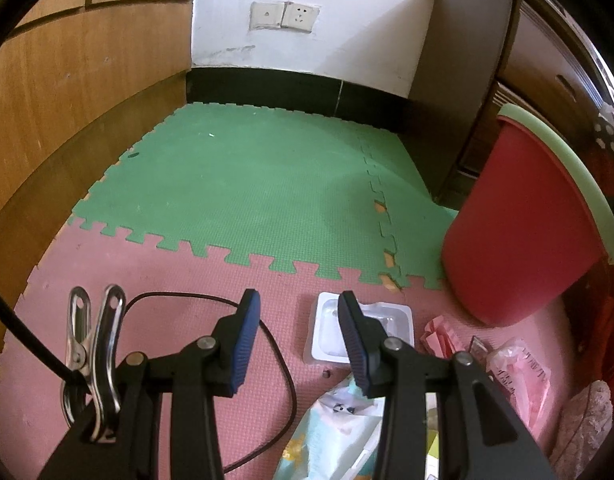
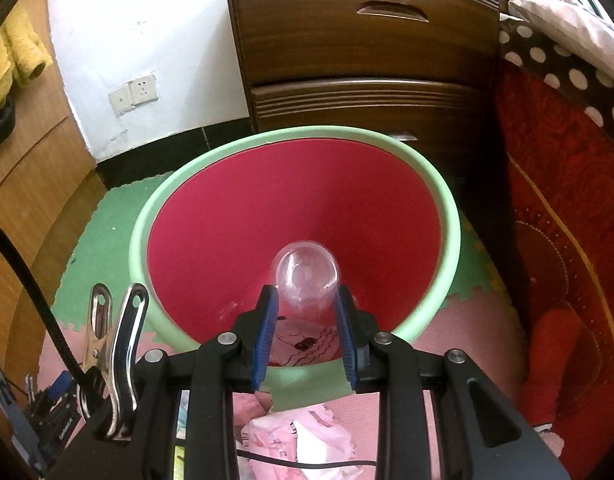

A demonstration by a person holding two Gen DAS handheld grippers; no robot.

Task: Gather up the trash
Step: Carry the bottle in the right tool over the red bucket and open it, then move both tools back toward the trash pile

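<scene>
The right gripper (image 2: 305,308) is closed on a clear plastic cup (image 2: 307,280), with the blue pads pressing its two sides. It holds the cup over the open mouth of the red bin (image 2: 235,240), inside the line of the pale green rim (image 2: 147,216). I think the cup is kept there so that it falls straight in when the jaws let go, and does not hit the rim. Some paper with a wavy print already lies at the bottom of the bin.

The left gripper (image 1: 301,332) has nothing between its jaws; they stand apart, low over the pink floor mat (image 1: 147,264). Its right finger covers part of a white plastic tray (image 1: 363,332) lying on the mat, near the foot of the bin. This looks to me like getting ready for the next piece. More trash lies close by: a pink wrapper (image 1: 519,372) and a pale blue packet (image 1: 331,428). So the collecting seems only partly done. A thin black cable (image 1: 267,344) loops on the mat under the left gripper, and it could get caught.
</scene>
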